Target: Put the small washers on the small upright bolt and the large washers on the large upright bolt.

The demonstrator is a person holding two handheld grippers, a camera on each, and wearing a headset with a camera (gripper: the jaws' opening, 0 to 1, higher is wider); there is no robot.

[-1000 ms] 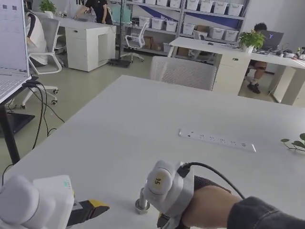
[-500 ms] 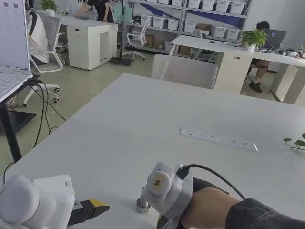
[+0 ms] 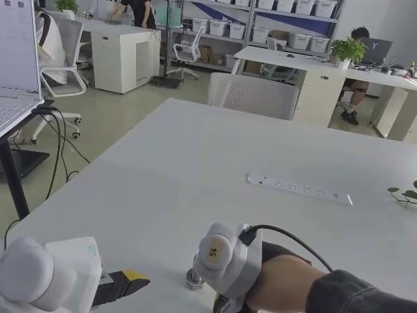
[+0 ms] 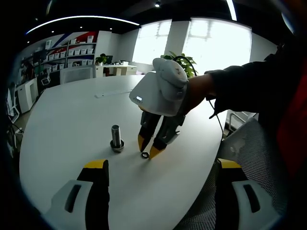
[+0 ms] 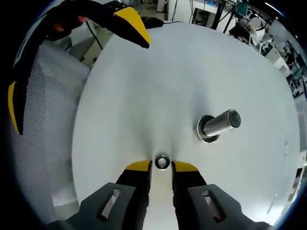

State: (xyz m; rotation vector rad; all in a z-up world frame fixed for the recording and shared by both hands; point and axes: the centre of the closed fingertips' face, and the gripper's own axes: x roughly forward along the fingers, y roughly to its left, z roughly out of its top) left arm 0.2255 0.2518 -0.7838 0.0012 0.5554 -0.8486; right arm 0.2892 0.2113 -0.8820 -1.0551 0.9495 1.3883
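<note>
White surface (image 3: pixel 195 163), matte. Your right claw (image 5: pixel 162 166) points down at it close to the near edge, with the yellow tips almost on the top. Its jaws stand a narrow gap apart. A small washer (image 5: pixel 162 161) lies flat on the surface in that gap, just at the tips. A sliver of white shows on either side of the washer, so no pinch is confirmed.

The upright bolt (image 5: pixel 218 125) stands on its head just beside the washer, apart from both the washer and the claw. A ring sits round its foot, and you cannot tell whether that is the bolt's own head or a washer on it. Whether this is the small bolt or the large one cannot be told either.

Your left claw (image 4: pixel 161 165) is spread wide with nothing between the jaws. It is held low near the near edge and aimed at the right claw and the bolt.

In the head view a white power strip (image 3: pixel 298 190) lies well apart from the bolt, further in towards the far edge. Green leaves (image 3: pixel 407 193) show at the right edge.
</note>
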